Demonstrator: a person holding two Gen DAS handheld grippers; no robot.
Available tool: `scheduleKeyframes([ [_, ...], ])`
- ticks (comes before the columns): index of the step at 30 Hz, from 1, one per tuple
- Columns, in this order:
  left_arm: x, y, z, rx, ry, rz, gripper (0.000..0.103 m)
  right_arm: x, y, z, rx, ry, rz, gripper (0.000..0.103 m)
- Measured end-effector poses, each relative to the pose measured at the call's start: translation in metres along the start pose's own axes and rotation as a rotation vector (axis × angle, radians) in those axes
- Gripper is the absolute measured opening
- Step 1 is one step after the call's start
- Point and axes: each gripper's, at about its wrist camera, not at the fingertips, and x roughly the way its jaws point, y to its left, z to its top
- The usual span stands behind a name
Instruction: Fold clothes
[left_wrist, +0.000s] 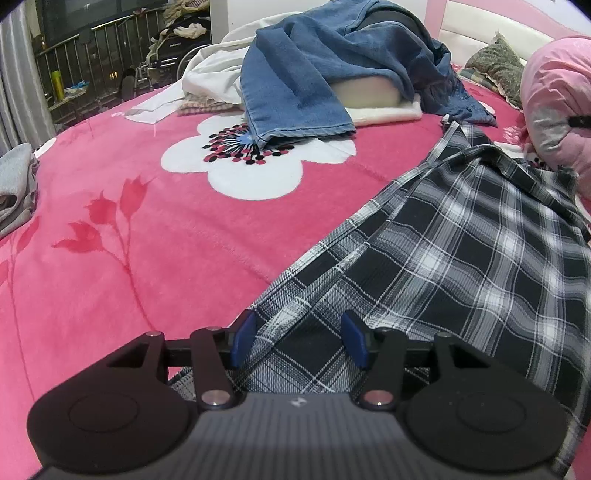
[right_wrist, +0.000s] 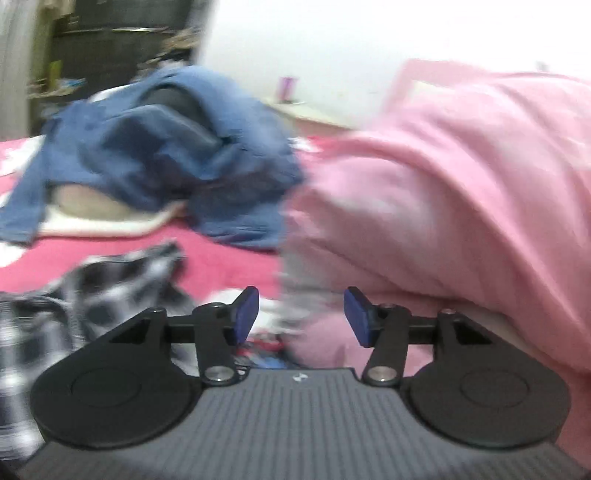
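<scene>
Plaid shirt (left_wrist: 461, 251) lies soft and limp on the bed (left_wrist: 147, 240), its edge between the left gripper (left_wrist: 299, 341) jaws, released; right gripper (right_wrist: 301, 317) jaws released, empty; pinch the hem

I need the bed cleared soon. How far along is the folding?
Early, by the look of it. Done: nothing looks finished except maybe the grey stack at the bed's edge. In hand: the plaid shirt lies spread out unfolded, the left gripper over its edge with jaws open; the right gripper is open and empty. Left: the jeans and white garment, still heaped.
</scene>
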Motion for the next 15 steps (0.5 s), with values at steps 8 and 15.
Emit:
scheduleKeyframes([
  [8,0.000,0.003,-0.002,-0.007,-0.010,-0.010,0.054,0.113,0.031,0.020,-0.073,0.333,0.258,0.052],
  [15,0.000,0.005,-0.004,-0.014,-0.019,-0.020,0.054,0.128,-0.014,0.011,0.353,0.516,0.190,0.049],
])
